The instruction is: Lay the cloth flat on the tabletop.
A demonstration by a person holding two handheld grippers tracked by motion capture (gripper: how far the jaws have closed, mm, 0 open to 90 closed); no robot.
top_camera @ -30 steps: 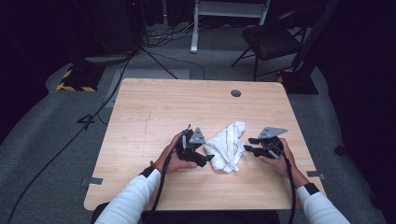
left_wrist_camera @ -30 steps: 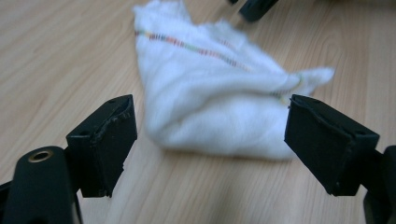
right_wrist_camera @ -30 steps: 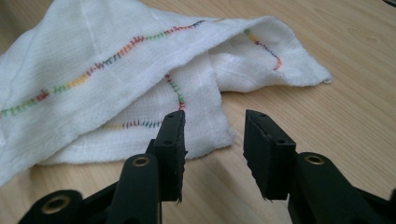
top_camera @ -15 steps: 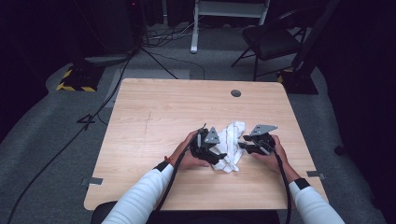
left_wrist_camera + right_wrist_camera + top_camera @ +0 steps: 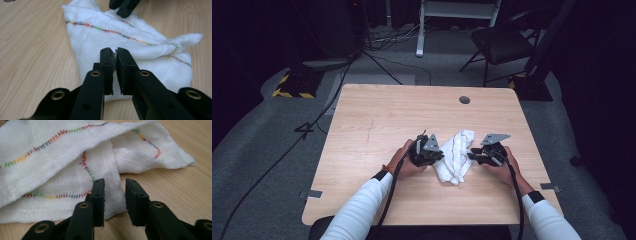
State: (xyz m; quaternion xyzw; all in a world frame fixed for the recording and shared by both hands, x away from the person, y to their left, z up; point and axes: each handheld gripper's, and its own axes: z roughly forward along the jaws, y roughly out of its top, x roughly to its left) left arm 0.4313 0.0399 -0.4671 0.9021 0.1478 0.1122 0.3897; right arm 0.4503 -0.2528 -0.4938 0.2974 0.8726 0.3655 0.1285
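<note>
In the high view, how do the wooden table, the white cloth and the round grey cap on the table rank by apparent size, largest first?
1. Wooden table, by far the largest.
2. White cloth, crumpled in front of the person.
3. Round grey cap, the smallest; it lies farther from the camera, but the gap in size is clear anyway.

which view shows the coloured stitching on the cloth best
The right gripper view: the cloth lies close up there, so single stitches and their colours show along several folded edges. The left gripper view shows one long stitched line across the cloth, a bit farther off. In the high view the cloth is small, with only a faint line.
</note>
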